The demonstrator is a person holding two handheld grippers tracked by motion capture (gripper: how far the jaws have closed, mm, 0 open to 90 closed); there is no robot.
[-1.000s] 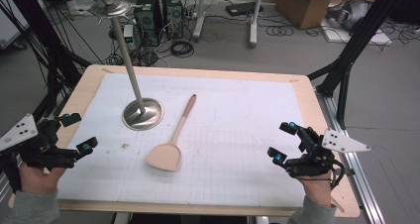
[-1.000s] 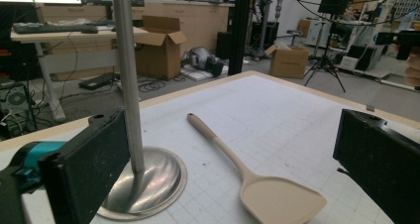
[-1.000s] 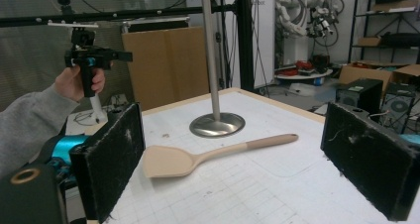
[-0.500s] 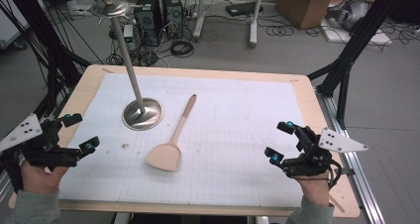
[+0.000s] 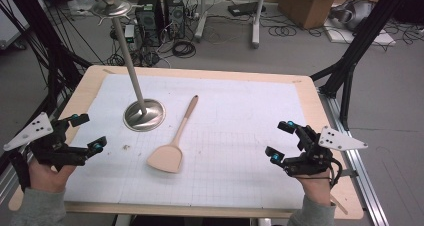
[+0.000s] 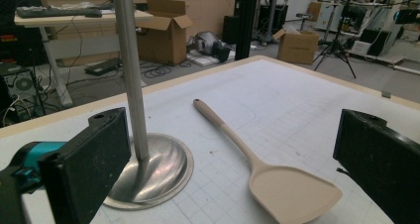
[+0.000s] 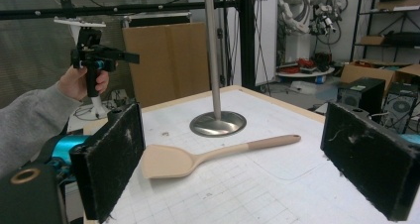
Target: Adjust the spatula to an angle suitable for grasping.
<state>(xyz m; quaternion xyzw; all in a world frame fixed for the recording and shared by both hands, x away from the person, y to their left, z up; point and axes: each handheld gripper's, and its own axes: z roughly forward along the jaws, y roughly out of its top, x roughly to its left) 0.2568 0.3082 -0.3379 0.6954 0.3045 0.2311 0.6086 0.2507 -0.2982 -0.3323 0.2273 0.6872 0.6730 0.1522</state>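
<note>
A beige spatula (image 5: pixel 178 135) lies on the white grid mat (image 5: pixel 240 116), its blade toward the near edge and its handle pointing away. To its left stands a metal stand (image 5: pixel 144 115), a round base with a tall pole. My left gripper (image 5: pixel 89 132) hovers open at the mat's left edge. It looks along its jaws (image 6: pixel 235 157) at the stand (image 6: pixel 153 167) and the spatula (image 6: pixel 292 189). My right gripper (image 5: pixel 279 141) is open at the right side, with nothing between its jaws (image 7: pixel 242 154). Ahead of it I see the spatula (image 7: pixel 208 157), the stand (image 7: pixel 218 122) and the left gripper (image 7: pixel 106 55).
The mat covers a wooden table (image 5: pixel 310 96). A small speck of debris (image 5: pixel 126 147) lies near the stand's base. Behind the table are computer towers (image 5: pixel 159 13), cables and cardboard boxes (image 5: pixel 305 1). Black frame legs (image 5: pixel 350 61) stand at both sides.
Both grippers have drifted slightly inward toward the middle of the table. The spatula and the stand have not moved.
</note>
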